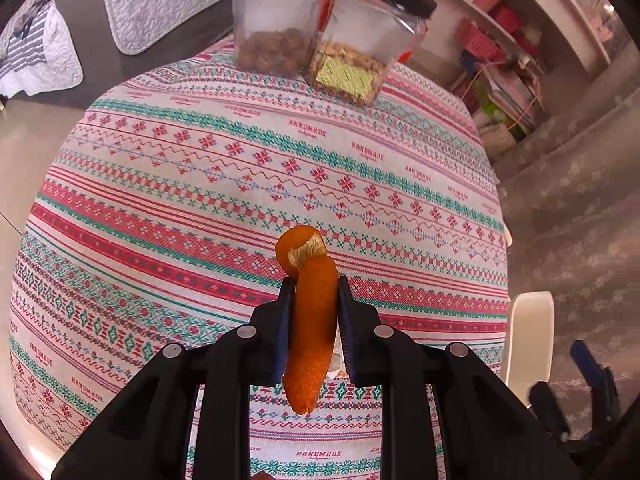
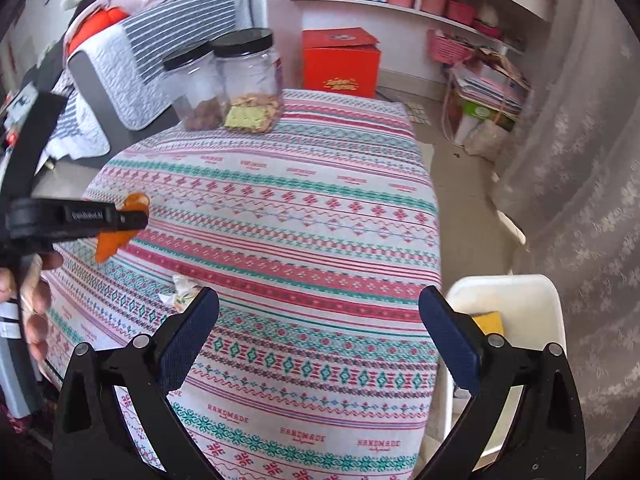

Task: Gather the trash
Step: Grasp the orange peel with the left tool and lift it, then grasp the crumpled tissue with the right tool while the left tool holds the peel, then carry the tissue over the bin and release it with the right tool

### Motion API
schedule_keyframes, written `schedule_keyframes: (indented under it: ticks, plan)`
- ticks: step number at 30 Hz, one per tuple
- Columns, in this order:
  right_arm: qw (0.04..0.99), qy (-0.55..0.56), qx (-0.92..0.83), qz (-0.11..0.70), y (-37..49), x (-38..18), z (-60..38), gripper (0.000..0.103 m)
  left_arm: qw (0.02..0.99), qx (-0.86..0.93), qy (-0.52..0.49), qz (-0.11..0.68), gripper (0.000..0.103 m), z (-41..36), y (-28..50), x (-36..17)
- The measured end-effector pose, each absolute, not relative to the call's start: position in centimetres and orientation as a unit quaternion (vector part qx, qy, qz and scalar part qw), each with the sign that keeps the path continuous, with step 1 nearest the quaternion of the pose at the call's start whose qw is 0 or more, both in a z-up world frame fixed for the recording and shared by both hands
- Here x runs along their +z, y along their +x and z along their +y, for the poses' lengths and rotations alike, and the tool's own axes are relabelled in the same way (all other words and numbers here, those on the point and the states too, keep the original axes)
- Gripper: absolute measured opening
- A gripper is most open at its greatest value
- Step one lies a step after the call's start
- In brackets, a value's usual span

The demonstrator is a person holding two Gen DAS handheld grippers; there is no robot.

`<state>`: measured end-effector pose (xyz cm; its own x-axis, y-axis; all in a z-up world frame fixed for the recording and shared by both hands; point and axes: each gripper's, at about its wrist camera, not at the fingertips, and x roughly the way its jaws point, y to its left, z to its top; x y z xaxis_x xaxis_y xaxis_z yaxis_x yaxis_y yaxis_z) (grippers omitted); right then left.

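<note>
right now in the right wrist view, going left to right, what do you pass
left gripper shut on orange peel → crumpled wrapper → two jars → red box → white bin

A long curled strip of orange citrus peel (image 1: pixel 310 320) hangs upright, pinched at its middle between blue pads above the patterned tablecloth, its upper end folded over to show pale pith and its lower tip dangling free. A small crumpled scrap of white paper (image 2: pixel 182 289) lies on the cloth near the left edge. A white plastic bin (image 2: pixel 520 304) stands beside the table's right side, a yellow piece (image 2: pixel 488 322) inside it.
</note>
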<state>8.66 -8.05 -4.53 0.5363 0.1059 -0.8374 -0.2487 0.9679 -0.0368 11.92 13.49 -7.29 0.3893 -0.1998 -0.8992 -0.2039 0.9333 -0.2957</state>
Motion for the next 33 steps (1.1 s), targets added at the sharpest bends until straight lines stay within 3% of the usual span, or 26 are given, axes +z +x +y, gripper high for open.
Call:
schedule_keyframes:
  ticks: [8,17,21,27,33]
  plan:
    - [0.824,-0.202,0.216,0.483,9.3,-9.2,0.9,0.095,0.824,0.001,-0.243,0.512,0.022,19.1,9.6,-4.2]
    - [0.754,-0.257,0.290,0.530,9.4,-14.9,4.8,0.066,0.827,-0.015,-0.257,0.499,0.022,21.8,7.5,-2.9]
    - [0.752,-0.230,0.305,0.537,10.2,-14.9,4.9,0.061,0.826,-0.017,-0.266,0.497,0.022,22.7,7.4,-2.9]
    - [0.757,-0.206,0.306,0.540,10.8,-14.5,3.7,0.035,0.824,-0.021,-0.268,0.498,0.022,23.0,7.4,-2.9]
    - [0.772,-0.193,0.293,0.530,10.5,-13.4,3.3,0.032,0.818,-0.014,-0.281,0.502,0.022,23.0,7.9,-3.5]
